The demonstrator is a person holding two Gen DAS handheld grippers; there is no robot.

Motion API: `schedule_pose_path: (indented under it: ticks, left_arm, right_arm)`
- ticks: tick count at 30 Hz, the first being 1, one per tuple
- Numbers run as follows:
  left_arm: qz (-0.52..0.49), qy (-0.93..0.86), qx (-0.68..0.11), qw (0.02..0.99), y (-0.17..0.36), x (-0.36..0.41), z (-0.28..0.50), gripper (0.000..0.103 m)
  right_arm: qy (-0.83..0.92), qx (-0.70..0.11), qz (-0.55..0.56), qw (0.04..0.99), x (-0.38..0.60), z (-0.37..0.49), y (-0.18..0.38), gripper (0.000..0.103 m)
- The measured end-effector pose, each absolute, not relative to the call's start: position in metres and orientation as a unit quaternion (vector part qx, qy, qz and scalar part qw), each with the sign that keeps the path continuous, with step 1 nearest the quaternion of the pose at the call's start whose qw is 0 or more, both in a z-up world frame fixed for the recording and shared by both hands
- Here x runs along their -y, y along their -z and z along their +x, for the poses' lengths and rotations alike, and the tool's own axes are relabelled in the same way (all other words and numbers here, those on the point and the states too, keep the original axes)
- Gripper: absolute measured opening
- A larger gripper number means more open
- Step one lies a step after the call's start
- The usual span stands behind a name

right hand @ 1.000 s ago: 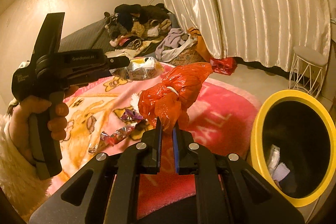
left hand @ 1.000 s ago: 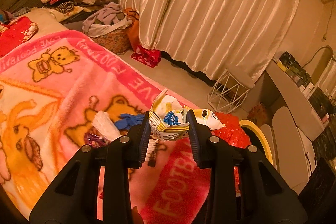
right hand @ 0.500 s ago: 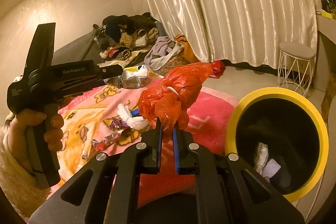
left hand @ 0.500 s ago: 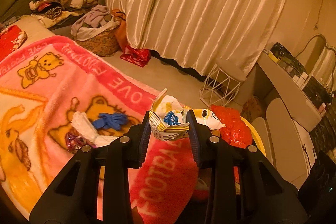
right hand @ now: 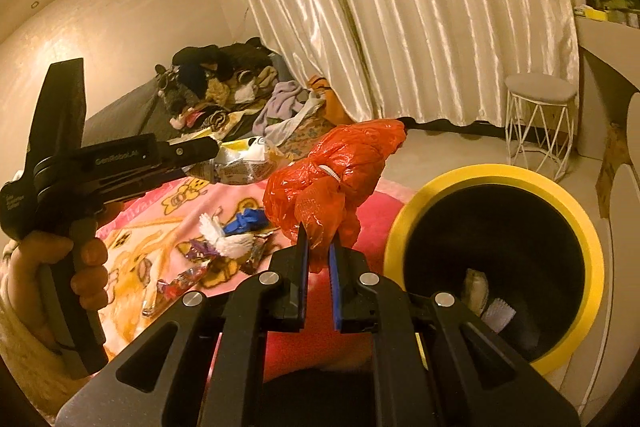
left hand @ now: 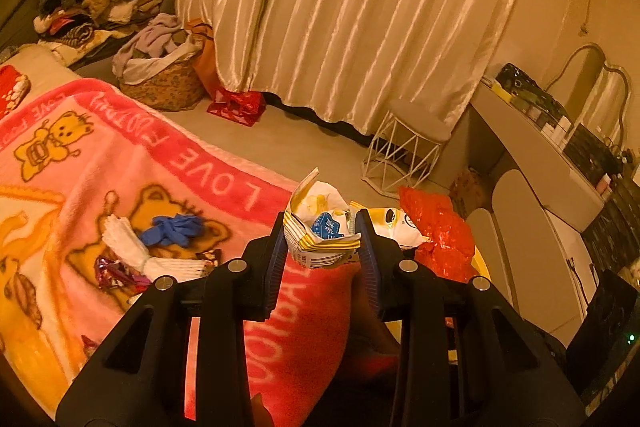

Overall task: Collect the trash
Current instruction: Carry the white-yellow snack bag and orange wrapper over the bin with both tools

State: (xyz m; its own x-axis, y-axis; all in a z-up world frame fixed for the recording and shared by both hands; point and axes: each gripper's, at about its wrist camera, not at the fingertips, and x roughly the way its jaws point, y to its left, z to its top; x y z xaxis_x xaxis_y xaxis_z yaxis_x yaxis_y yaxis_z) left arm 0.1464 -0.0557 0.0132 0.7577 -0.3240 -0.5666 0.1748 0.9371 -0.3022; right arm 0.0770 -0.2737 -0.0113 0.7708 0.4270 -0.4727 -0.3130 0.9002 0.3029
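With the left gripper (left hand: 322, 247) clamped on a crumpled snack packet (left hand: 320, 227) and the right gripper (right hand: 319, 259) pinching only a corner of the red bag (right hand: 336, 171), I feared either might miss the bin (right hand: 576, 211) lying beyond and to the right of the jaws.

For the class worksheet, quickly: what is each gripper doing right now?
Left gripper: closed on a crumpled snack wrapper.
Right gripper: closed on a red plastic bag, beside the yellow-rimmed bin.
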Motion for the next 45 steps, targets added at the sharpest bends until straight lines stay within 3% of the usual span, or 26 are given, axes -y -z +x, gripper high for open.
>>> schedule_pose_path:
  ticks: [45]
  left_arm:
    - [-0.055, 0.209, -0.349, 0.912, 0.007, 0.152, 0.15, 0.027]
  right_arm:
    - [-0.066, -0.278, 0.155, 0.946, 0.368, 0.085, 0.033, 0.009]
